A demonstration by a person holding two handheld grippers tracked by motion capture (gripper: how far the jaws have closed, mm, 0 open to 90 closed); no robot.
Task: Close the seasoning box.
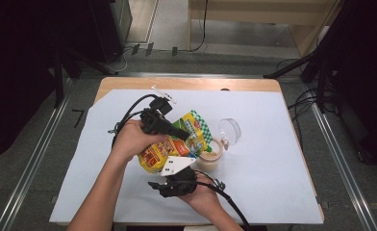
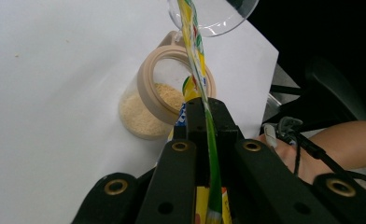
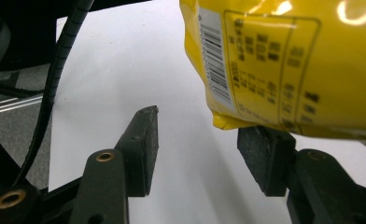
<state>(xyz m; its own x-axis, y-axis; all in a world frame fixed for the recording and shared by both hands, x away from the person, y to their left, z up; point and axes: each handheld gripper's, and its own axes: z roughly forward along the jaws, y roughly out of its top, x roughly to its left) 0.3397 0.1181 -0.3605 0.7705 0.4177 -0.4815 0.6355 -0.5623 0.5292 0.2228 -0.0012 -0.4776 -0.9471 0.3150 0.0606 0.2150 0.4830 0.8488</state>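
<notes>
Just beyond the left gripper (image 2: 204, 109), an open jar (image 2: 160, 100) holds beige powder (image 2: 146, 112), its clear lid (image 2: 218, 18) behind. That gripper pinches a yellow pouch (image 2: 197, 51) edge-on. The right gripper (image 3: 197, 140) is spread under the pouch's lower corner.

Pouch (image 1: 177, 142) above jar (image 1: 210, 156)

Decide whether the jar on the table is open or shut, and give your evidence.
Open. In the left gripper view the jar shows a bare beige rim with powder inside, and its clear lid is swung back behind it.
</notes>
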